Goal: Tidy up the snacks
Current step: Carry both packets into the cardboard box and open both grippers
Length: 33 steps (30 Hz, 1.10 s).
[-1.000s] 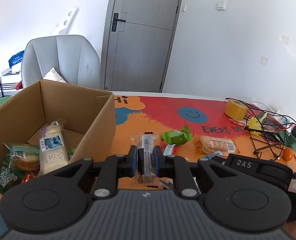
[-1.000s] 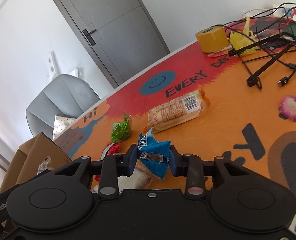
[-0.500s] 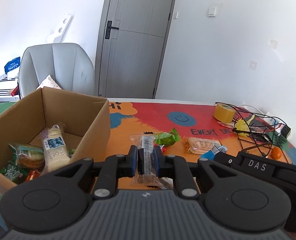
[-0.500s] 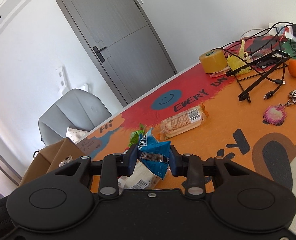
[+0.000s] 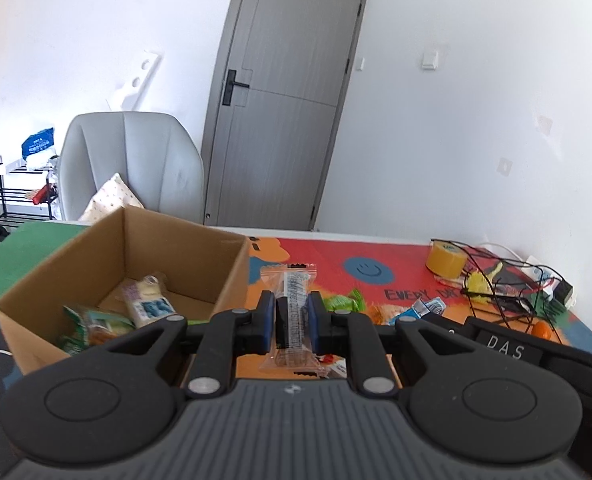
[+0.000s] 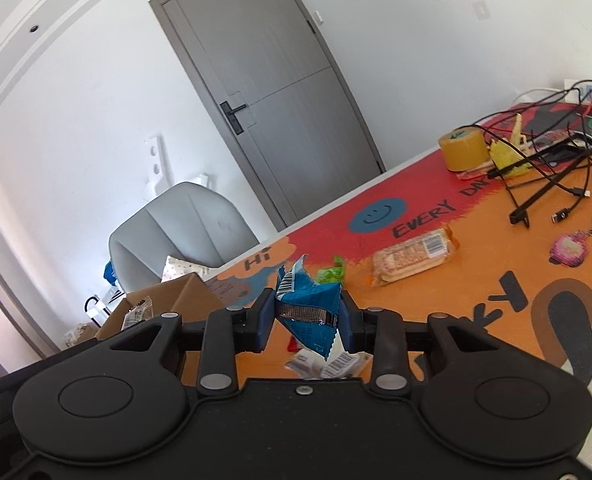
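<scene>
The left tool (image 5: pixel 292 322), low centre, is clenched on a clear-wrapped snack bar (image 5: pixel 290 292), lifted for dropping into the cardboard box (image 5: pixel 184 252) at left. The right tool (image 6: pixel 305 320) grips a blue packet (image 6: pixel 309 312) above the desk (image 6: pixel 475 280).

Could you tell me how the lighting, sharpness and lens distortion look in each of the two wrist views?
Left wrist view: bright, even daylight; the door leans from fisheye bending; the clear-wrapped snack in the left gripper is sharp. Right wrist view: stronger tilt and curving, the ceiling edge bows; the blue packet in the right gripper is crisp, its foil strip glinting.
</scene>
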Each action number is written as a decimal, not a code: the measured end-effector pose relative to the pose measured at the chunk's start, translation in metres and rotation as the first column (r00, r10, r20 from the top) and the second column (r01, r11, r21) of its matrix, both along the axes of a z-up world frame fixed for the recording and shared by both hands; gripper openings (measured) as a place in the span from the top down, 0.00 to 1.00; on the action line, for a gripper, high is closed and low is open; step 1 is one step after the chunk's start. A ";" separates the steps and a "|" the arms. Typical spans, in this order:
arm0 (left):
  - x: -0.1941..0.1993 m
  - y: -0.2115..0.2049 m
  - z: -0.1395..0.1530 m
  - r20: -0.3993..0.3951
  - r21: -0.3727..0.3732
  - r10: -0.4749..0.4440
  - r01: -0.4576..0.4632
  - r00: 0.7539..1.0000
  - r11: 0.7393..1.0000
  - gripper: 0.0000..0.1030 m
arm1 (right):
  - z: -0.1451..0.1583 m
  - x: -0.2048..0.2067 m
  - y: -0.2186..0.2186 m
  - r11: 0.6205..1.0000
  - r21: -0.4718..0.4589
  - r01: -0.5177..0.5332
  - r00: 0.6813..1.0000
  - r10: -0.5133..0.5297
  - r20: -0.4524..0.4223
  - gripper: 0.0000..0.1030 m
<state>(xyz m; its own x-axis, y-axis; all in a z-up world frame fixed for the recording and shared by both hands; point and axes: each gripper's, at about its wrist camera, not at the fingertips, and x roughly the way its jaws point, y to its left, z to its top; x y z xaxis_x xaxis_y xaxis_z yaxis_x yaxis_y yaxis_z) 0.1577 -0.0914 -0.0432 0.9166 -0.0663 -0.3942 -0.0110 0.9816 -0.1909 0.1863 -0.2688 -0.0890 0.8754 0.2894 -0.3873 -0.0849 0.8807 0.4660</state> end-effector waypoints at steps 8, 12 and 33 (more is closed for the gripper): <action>-0.010 0.025 0.010 0.028 -0.017 0.038 -0.038 0.999 0.999 0.84 | 0.012 -0.003 0.022 0.999 -0.005 -0.043 0.999 0.043 0.029 0.67; -0.012 0.038 0.014 0.041 -0.026 0.065 -0.064 0.997 0.998 0.84 | 0.015 -0.002 0.034 0.998 -0.008 -0.066 0.997 0.066 0.036 0.67; 0.008 0.106 0.001 -0.027 -0.069 0.196 -0.197 0.980 0.978 0.84 | 0.020 0.020 0.097 0.988 -0.022 -0.155 0.987 0.156 0.049 0.67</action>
<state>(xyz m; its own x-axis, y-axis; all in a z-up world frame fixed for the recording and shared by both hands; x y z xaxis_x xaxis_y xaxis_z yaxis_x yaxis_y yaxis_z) 0.1652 0.0143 -0.0420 0.9065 0.0859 -0.4133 -0.2070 0.9437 -0.2580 0.2062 -0.1719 -0.0688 0.8391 0.4164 -0.3502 -0.2442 0.8634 0.4415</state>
